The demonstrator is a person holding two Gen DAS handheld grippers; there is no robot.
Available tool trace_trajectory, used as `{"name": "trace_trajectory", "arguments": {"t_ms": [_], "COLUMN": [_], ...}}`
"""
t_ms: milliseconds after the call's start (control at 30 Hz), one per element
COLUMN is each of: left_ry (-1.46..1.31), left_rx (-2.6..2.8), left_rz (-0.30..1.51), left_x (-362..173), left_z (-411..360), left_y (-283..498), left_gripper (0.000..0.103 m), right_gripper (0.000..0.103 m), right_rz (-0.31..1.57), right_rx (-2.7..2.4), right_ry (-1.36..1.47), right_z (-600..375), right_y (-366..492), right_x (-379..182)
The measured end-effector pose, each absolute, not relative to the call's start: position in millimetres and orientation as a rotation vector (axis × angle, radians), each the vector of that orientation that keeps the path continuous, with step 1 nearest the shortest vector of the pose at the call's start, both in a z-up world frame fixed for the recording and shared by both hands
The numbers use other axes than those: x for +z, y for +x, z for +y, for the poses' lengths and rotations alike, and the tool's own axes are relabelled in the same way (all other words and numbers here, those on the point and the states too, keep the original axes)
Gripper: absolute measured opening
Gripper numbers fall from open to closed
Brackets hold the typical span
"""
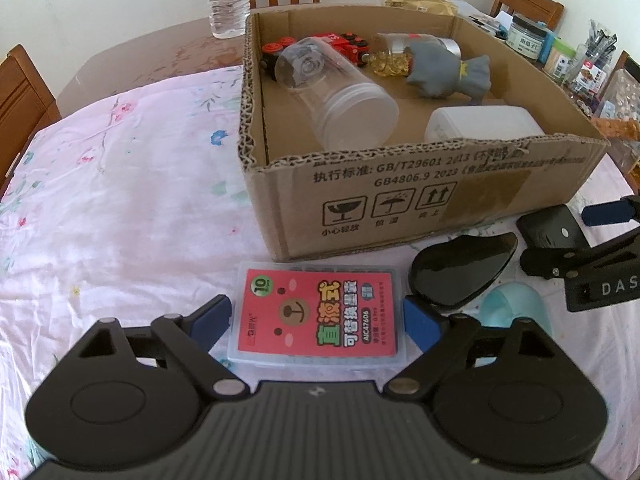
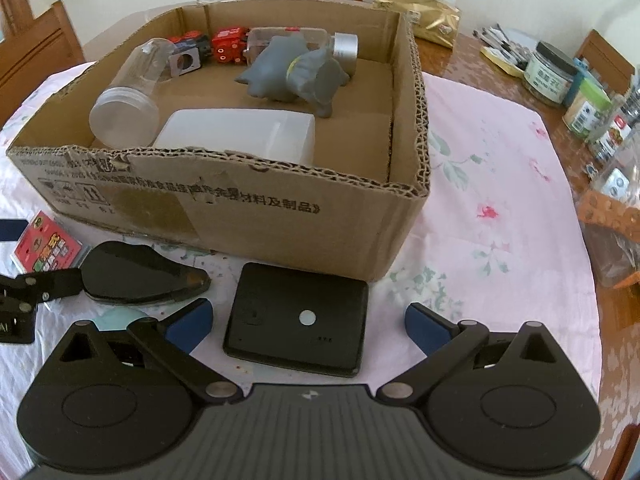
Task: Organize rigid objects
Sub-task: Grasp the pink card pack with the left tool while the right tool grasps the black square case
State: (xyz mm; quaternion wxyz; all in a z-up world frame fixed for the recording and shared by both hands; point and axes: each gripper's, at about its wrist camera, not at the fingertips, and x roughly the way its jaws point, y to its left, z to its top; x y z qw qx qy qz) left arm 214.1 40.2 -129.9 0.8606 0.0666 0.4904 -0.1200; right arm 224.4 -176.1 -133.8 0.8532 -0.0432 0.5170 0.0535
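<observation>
A flat clear case with a red bear label point(image 1: 320, 312) lies on the floral cloth in front of the cardboard box point(image 1: 400, 200). My left gripper point(image 1: 318, 316) straddles it, and both blue pads touch its long sides. In the right wrist view a black rectangular device point(image 2: 298, 320) lies flat between the fingers of my right gripper point(image 2: 306, 326). That gripper is open, with a gap on each side of the device. The box holds a clear jar point(image 1: 336, 92), a grey plush toy point(image 1: 444, 72), a white container point(image 1: 480, 122) and red toy vehicles point(image 1: 340, 42).
A glossy black leaf-shaped dish point(image 1: 464, 272) and a pale blue item point(image 1: 512, 308) lie between the two grippers. A water bottle point(image 1: 228, 0) stands behind the box. Jars and packets point(image 2: 560, 80) crowd the table's right side. Wooden chairs point(image 1: 24, 92) ring the table.
</observation>
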Motion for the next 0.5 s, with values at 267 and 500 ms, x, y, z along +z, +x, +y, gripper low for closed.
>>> {"name": "trace_trajectory", "arguments": {"t_ms": [267, 500], "left_ry": [0.141, 0.158], "left_rx": [-0.252, -0.263], "left_rz": [1.029, 1.021], "left_x": [-129.8, -131.1], "left_z": [39.3, 39.3], "left_y": [214.6, 215.2], "left_gripper": [0.091, 0.093], "right_gripper": [0.086, 0.075], "right_rz": [1.088, 1.077], "right_rx": [0.118, 0.11], "right_ry": [-0.092, -0.09], "right_z": [-167.1, -171.5], "right_y": [221.1, 214.8], "right_x": [-127.5, -123.7]}}
